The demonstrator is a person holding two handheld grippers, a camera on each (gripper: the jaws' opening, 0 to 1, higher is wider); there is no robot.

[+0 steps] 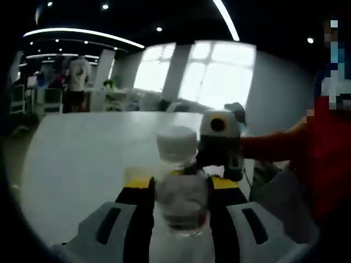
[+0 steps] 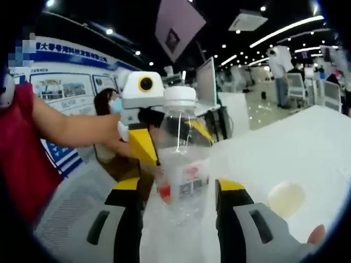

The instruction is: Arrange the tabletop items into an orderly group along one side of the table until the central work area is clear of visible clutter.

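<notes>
views face-to-face, close, sharing bottle point(image 1: 178, 181)

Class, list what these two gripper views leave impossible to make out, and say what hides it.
- Left gripper view: the bottle is blurred; its base is cut off at the bottom edge.
- Left gripper view: the right gripper has its jaws hidden behind the bottle.
- Right gripper view: label print on the bottle is too small to read; a pale round object on the table is too blurred to identify.

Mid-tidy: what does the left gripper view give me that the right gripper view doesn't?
Left gripper view: windows and the right gripper behind the bottle. Right gripper view: a poster wall, a monitor, a pale round thing on the table, and the left gripper. Both: the capped bottle between that view's own jaws, and a red sleeve.
</notes>
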